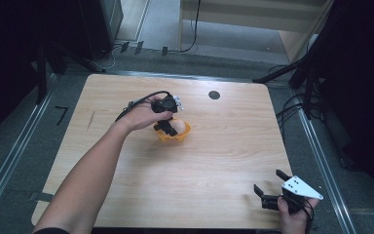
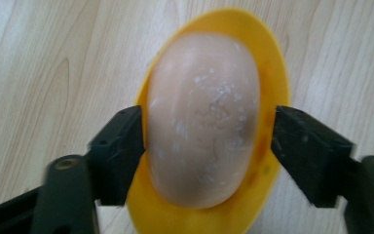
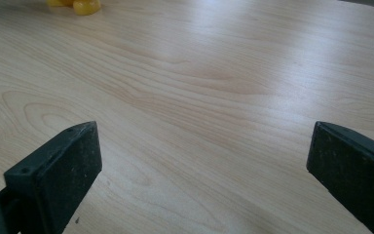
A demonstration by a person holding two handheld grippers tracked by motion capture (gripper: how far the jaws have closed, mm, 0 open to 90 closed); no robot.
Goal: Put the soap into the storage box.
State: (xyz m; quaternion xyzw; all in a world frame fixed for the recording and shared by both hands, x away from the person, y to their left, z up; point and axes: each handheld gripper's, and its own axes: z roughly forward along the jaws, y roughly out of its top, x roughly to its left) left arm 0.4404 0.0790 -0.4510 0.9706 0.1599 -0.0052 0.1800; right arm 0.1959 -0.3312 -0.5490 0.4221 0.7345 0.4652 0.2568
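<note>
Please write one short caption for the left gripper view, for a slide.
Left gripper with jaws apart around a pale egg that lies in a yellow bowl on the wooden table.

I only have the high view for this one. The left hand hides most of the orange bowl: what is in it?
Observer: A pale egg-shaped thing lies in the bowl, between the jaws of the left gripper.
Operator: Are those jaws pressing on it?
Observer: No. A strip of the bowl shows between one jaw and the egg-shaped thing, so the gripper is open.
Operator: Anything on its surface?
Observer: Whitish specks and fine marks sit on its upper side.
</note>
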